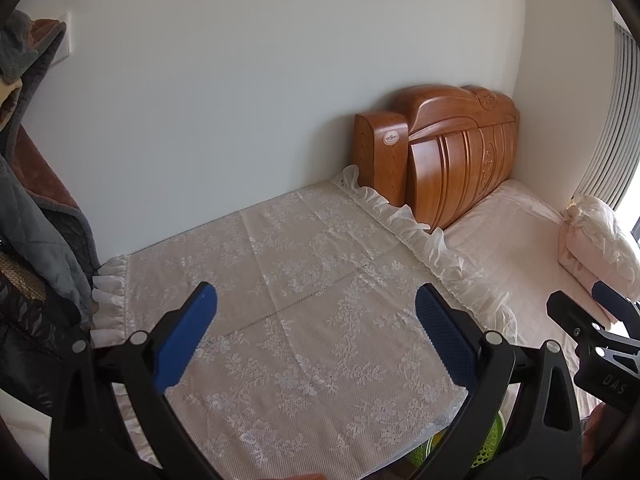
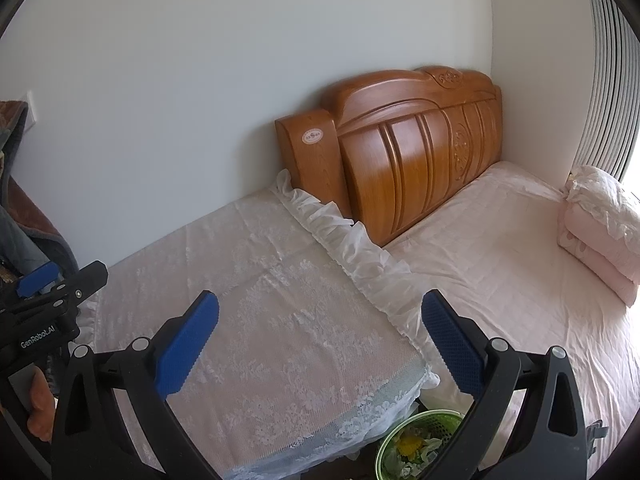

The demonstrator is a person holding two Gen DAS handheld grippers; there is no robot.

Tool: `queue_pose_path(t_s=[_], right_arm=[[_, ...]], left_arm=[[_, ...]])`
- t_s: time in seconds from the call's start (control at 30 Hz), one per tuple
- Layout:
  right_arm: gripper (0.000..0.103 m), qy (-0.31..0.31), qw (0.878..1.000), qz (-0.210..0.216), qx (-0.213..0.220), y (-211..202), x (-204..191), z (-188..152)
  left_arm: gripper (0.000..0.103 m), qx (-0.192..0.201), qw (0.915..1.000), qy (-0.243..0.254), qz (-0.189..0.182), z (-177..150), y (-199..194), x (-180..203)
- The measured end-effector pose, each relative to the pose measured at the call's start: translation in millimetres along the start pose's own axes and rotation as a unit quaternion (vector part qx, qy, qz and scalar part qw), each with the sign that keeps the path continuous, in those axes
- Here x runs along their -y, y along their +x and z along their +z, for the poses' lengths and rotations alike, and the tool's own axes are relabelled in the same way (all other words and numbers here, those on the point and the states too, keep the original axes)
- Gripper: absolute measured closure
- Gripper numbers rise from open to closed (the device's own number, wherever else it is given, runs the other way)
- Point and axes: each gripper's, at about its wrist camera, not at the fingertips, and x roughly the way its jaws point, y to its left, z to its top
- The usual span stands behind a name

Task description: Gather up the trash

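Fingers spread on both our left gripper point(image 1: 316, 312) and right gripper point(image 2: 320, 318), holding nothing.
Green wastebasket point(image 2: 416, 444) at five o'clock sits half under lace cloth point(image 2: 280, 320); we risk snagging it.

The left gripper point(image 1: 316, 334) is held level with its blue-padded fingers point(image 1: 188, 338) spread wide, gripping nothing. The right gripper point(image 2: 320, 344) is level beside it, its fingers point(image 2: 452, 346) likewise wide apart and empty. A bare hand point(image 2: 40, 404) grips the left gripper's handle.

Lace-covered table point(image 2: 260, 320); bed point(image 2: 500, 280) bearing folded quilt point(image 2: 600, 232).
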Motion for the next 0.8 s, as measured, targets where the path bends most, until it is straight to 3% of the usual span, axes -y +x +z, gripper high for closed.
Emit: queue_pose_path(t_s=[0.8], right_arm=[[0.002,-0.004,1.0,-0.002,0.0,-2.3,-4.9,-4.1]], left_arm=[[0.008,-0.002,0.9999,-0.012,0.005,-1.3,-0.2,-8.3]])
